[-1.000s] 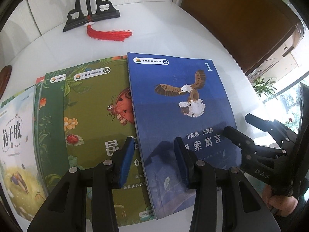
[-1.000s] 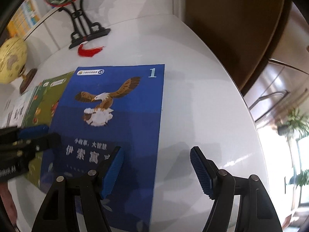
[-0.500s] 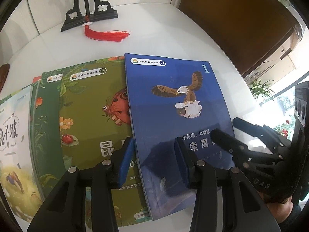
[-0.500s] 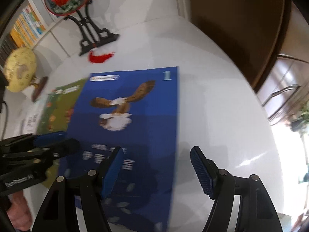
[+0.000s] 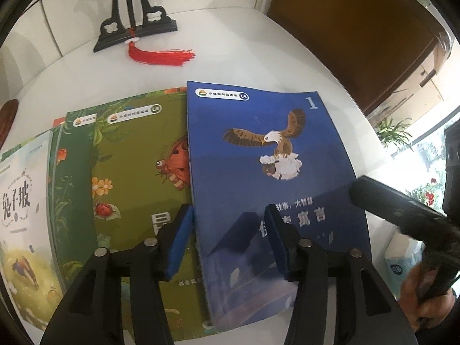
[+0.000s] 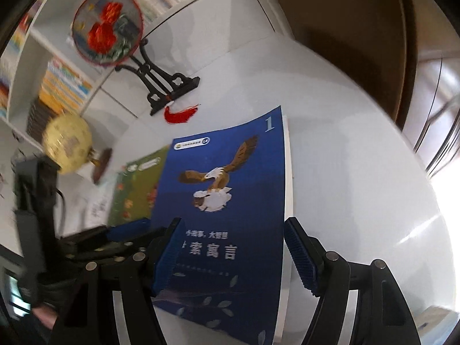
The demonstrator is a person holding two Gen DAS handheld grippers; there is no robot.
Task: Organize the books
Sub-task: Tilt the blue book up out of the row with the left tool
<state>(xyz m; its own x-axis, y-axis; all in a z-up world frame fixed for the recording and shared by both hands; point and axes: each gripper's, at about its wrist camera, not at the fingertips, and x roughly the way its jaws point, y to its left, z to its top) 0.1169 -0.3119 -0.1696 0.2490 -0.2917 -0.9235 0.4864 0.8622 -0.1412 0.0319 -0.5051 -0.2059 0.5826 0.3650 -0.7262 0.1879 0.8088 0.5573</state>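
Blue eagle-cover book (image 5: 267,178) sits between the right gripper (image 6: 233,254) jaws, open and not squeezing, probably lined up to drag it. Left gripper (image 5: 230,240) jaws, just widened, straddle its spine edge beside the green insect book (image 5: 138,172) on the table (image 5: 235,43).

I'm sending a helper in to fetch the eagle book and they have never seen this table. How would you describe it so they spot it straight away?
On the white table, in front of the black carved stand with the red tassel, several thin books lie overlapping in a row. Take the blue book at the right end, on top of the green insect book. It alone is blue, showing an eagle gripping a sheep and the numeral 1.
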